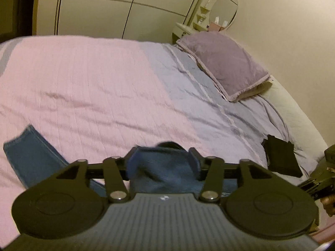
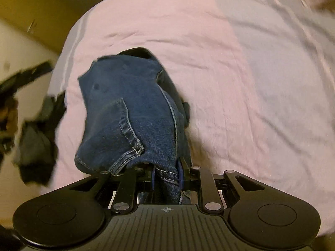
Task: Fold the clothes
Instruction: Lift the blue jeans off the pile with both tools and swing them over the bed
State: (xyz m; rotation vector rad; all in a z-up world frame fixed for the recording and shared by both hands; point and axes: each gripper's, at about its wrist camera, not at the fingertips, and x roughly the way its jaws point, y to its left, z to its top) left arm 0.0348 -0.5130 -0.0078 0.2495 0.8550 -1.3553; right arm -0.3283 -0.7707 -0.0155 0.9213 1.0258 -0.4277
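Note:
Blue denim jeans (image 2: 129, 113) hang over the pink bedspread (image 2: 219, 62), pocket and seam stitching showing. My right gripper (image 2: 167, 174) is shut on a fold of their hem or waistband, fingers close together. In the left wrist view my left gripper (image 1: 164, 156) holds a thick bunch of the same jeans (image 1: 163, 167) between its fingers, and one leg (image 1: 27, 152) trails down to the left on the bed. The right gripper (image 1: 322, 177) shows at the left view's right edge.
A purple pillow (image 1: 226, 67) lies at the head of the bed. A folded black garment (image 1: 280, 156) sits near the bed's right edge. A blurred dark garment (image 2: 37, 146) is by the bed's left side. Wardrobe doors (image 1: 104, 10) and an oval mirror (image 1: 225, 10) stand behind.

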